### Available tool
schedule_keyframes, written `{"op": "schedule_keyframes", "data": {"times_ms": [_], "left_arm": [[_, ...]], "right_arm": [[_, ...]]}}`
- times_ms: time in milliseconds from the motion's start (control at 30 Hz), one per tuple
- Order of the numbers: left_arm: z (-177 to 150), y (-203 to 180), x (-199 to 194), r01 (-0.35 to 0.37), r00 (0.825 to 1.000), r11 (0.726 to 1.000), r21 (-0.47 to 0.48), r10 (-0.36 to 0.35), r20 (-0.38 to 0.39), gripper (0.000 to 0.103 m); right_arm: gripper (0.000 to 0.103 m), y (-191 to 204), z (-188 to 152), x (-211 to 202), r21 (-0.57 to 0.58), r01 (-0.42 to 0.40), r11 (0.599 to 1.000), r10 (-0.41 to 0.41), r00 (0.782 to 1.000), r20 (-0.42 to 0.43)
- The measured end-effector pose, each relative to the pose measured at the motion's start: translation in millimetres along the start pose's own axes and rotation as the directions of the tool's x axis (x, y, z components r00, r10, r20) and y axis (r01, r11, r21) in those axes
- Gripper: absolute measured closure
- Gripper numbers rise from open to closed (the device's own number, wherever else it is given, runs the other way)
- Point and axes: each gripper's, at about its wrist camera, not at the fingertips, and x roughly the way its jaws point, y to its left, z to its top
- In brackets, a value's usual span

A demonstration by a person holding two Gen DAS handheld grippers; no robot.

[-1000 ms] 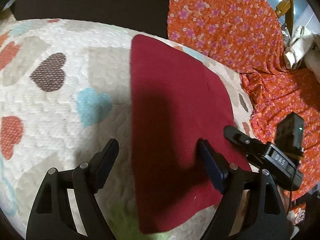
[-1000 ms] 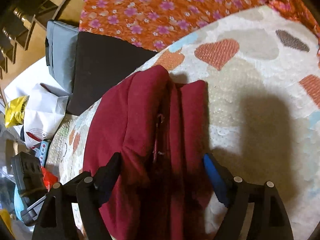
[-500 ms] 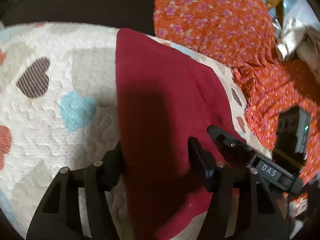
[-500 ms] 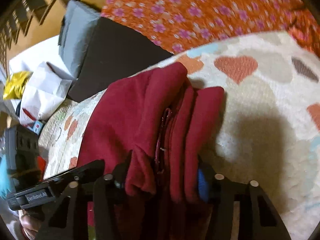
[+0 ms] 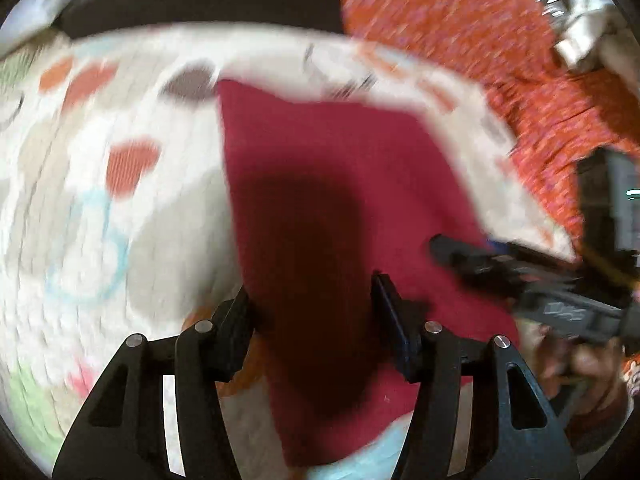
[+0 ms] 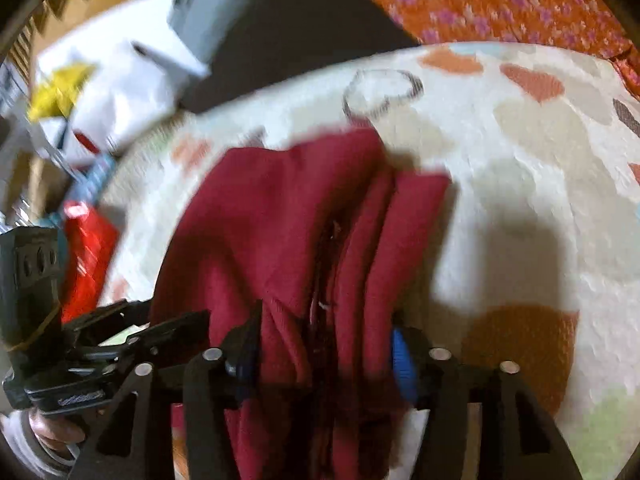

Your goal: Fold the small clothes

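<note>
Garment [image 5: 340, 208]: frame centre, on quilt [image 5: 80, 200] | left gripper [image 5: 312, 304], right gripper [image 6: 324, 340]: both now clamped on garment, open a second ago | status: lifting for next fold, likely.

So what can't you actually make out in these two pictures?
- Left wrist view: motion blur smears the heart-print quilt.
- Right wrist view: the red garment bunches between the right gripper; its near end is cut off by the bottom edge.
- Left wrist view: shadow hides the cloth between the left gripper.
</note>
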Motion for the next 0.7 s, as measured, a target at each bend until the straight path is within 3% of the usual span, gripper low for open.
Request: {"op": "schedule_keyframes", "data": {"times_ms": [67, 167, 300, 333, 400, 433, 533, 600, 700], "left_arm": [[-3, 3, -12, -0.006, 0.999, 1.0, -0.005, 0.006, 0.04, 0.04], [-1, -2, -40, -0.121, 0.983, 0.992, 0.032, 0.115, 0.143, 0.04], [7, -1, -40, -0.151, 0.973, 0.988, 0.01, 0.147, 0.18, 0.04], [9, -2, -37, -0.162, 0.971, 0.987, 0.011, 0.158, 0.179, 0.04], [12, -8, -28, -0.2, 0.965, 0.979, 0.03, 0.191, 0.182, 0.04], [13, -11, -25, -0.214, 0.962, 0.976, 0.04, 0.203, 0.182, 0.04], [14, -15, -19, -0.231, 0.961, 0.971, 0.065, 0.218, 0.17, 0.04], [14, -19, -15, -0.241, 0.959, 0.968, 0.075, 0.226, 0.169, 0.04], [16, -21, -6, -0.24, 0.961, 0.968, 0.08, 0.225, 0.16, 0.04]], "right_arm": [[0.046, 5, -4, -16, -0.012, 0.029, 1.0, -0.028, 0.998, 0.05], [0.046, 18, 1, -41, -0.038, 0.057, 0.998, -0.051, 0.989, 0.138], [0.048, 36, 15, -38, -0.085, 0.131, 0.988, -0.114, 0.977, 0.183], [0.052, 40, 19, -29, -0.091, 0.148, 0.985, -0.132, 0.977, 0.167], [0.083, 36, 26, -11, -0.078, 0.129, 0.989, -0.119, 0.986, 0.114], [0.091, 30, 27, -5, -0.052, 0.125, 0.991, -0.12, 0.988, 0.093], [0.095, 17, 19, -15, -0.021, 0.105, 0.994, -0.101, 0.986, 0.134], [0.098, 13, 14, -21, -0.024, 0.16, 0.987, -0.154, 0.974, 0.168], [0.098, 4, 12, -1, -0.018, 0.156, 0.988, -0.153, 0.981, 0.12]]}}
